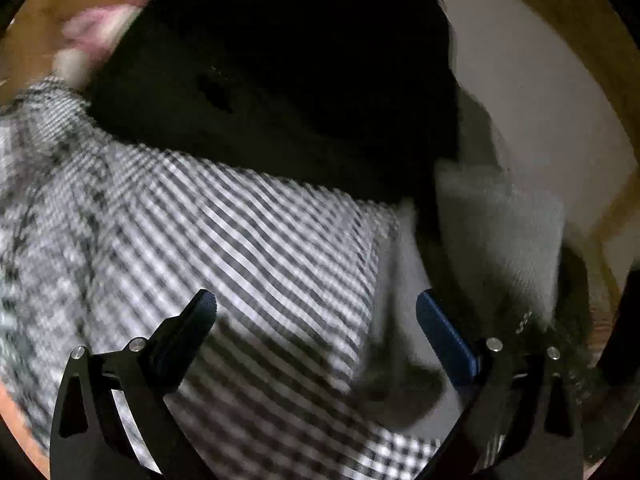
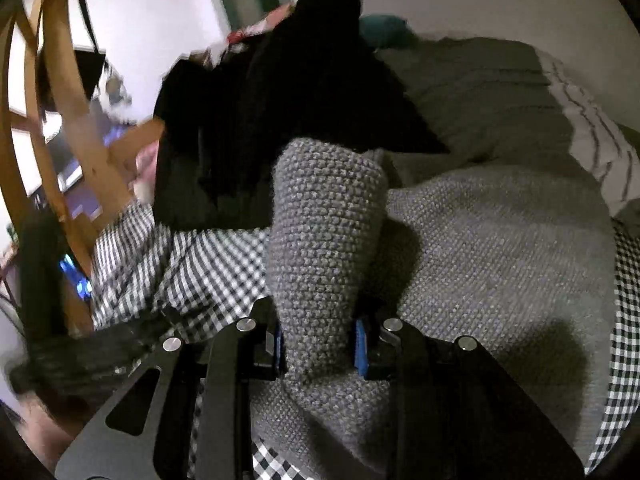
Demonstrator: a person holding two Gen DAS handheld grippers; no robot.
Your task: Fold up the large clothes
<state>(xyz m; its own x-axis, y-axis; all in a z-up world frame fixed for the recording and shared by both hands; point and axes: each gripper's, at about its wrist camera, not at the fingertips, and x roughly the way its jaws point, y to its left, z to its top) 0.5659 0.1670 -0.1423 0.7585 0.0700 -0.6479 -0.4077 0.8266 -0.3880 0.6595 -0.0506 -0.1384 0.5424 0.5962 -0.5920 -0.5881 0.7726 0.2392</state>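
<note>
A grey knitted sweater (image 2: 492, 240) lies spread on a black-and-white checked cloth (image 2: 208, 268). My right gripper (image 2: 320, 344) is shut on a raised fold of the grey sweater, probably a sleeve (image 2: 324, 232), which stands up between its fingers. My left gripper (image 1: 316, 320) is open and empty, hovering over the checked cloth (image 1: 240, 232), with part of the grey sweater (image 1: 496, 232) just to its right. A black garment (image 1: 288, 80) lies piled behind, and it also shows in the right wrist view (image 2: 280, 100). The left wrist view is blurred.
A dark green blanket (image 2: 480, 92) and a striped grey pillow (image 2: 592, 136) lie beyond the sweater. A curved wooden frame (image 2: 52, 120) stands at the left. A pink item (image 1: 92, 36) sits by the black garment.
</note>
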